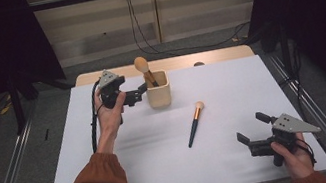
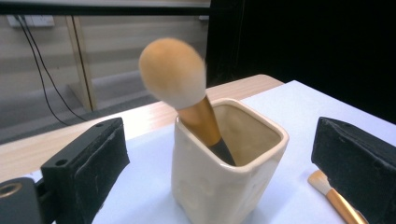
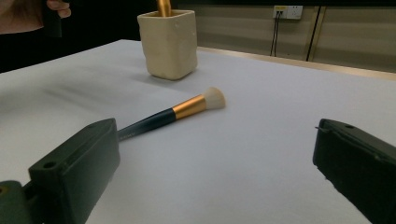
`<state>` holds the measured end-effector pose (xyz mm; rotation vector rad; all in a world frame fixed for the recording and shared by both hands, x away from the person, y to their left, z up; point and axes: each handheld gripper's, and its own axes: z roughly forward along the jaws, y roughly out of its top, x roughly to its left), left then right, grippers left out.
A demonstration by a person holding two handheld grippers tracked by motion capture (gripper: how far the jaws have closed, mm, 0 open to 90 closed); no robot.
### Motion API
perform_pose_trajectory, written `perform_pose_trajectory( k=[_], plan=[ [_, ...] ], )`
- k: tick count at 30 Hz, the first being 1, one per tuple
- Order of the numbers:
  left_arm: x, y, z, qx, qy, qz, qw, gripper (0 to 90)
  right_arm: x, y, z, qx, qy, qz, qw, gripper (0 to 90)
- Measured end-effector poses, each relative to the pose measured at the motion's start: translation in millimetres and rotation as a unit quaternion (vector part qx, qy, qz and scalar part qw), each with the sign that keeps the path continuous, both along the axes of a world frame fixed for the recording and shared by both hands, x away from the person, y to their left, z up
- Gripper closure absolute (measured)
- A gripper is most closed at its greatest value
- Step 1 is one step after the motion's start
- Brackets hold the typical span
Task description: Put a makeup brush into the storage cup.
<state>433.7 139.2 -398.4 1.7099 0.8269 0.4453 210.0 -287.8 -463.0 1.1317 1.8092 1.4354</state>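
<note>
A cream ceramic cup point(image 1: 158, 92) stands at the back middle of the white table, with a gold-handled makeup brush point(image 1: 142, 65) leaning in it, fluffy head up. My left gripper point(image 1: 140, 93) hovers just left of the cup, open, and its black pads point(image 2: 88, 163) stand to either side of the cup point(image 2: 224, 172) without touching it. A second brush point(image 1: 195, 124), dark-handled with a gold ferrule, lies flat mid-table. My right gripper point(image 1: 251, 126) rests open near the front right, aimed at that brush point(image 3: 173, 114), with nothing between its jaws.
A white sheet point(image 1: 139, 171) covers the table, and a strip of bare wood point(image 1: 97, 76) shows along the far edge. Cables point(image 1: 140, 29) hang from a wall socket beyond the table. Metal rails point(image 1: 8, 174) run along both sides of the table.
</note>
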Motion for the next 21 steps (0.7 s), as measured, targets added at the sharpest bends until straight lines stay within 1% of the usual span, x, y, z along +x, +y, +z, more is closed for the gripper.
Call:
perform_pose_trajectory(
  k=[3,5,7,10,12,13,16,18,19,21],
  plan=[
    [-4.1,2.9,-0.7,0.007,-0.002,0.004,1.0,3.0,0.0,-0.1,-0.1,0.0,0.001,0.001,1.0,0.4],
    [-6.5,5.1,-2.1,0.004,0.002,0.005,1.0,2.9,0.0,-0.2,0.0,0.0,0.0,0.001,1.0,0.5],
    [-9.0,7.1,-4.8,0.01,0.002,0.004,0.9999,2.9,-0.1,-0.1,0.0,0.001,0.0,0.001,1.0,0.5],
    [-10.9,11.2,-8.7,0.009,0.016,0.001,0.9998,2.9,0.0,0.0,0.0,0.0,0.0,0.001,1.0,0.5],
    [-12.3,14.9,-9.8,0.01,0.019,-0.003,0.9998,2.9,0.0,-0.2,0.1,0.0,0.0,0.001,1.0,0.5],
    [-13.8,16.4,-10.1,0.01,0.016,0.0,0.9998,3.0,0.0,-0.2,0.1,0.0,0.0,0.001,1.0,0.5],
    [-19.5,21.7,-12.0,0.015,-0.008,0.013,0.9998,3.1,0.1,0.2,0.1,0.001,0.0,-0.001,1.0,0.5],
    [-22.8,24.0,-12.3,0.017,-0.006,0.007,0.9998,3.1,0.2,0.5,0.0,0.0,-0.001,-0.001,1.0,0.4],
    [-26.2,25.9,-12.5,0.014,-0.01,0.01,0.9998,2.6,0.2,0.5,0.1,0.0,-0.001,-0.001,1.0,0.5],
    [-31.2,28.0,-12.7,0.011,-0.011,0.008,0.9998,3.4,0.1,0.3,0.1,-0.001,-0.001,-0.001,1.0,0.5]
  ],
)
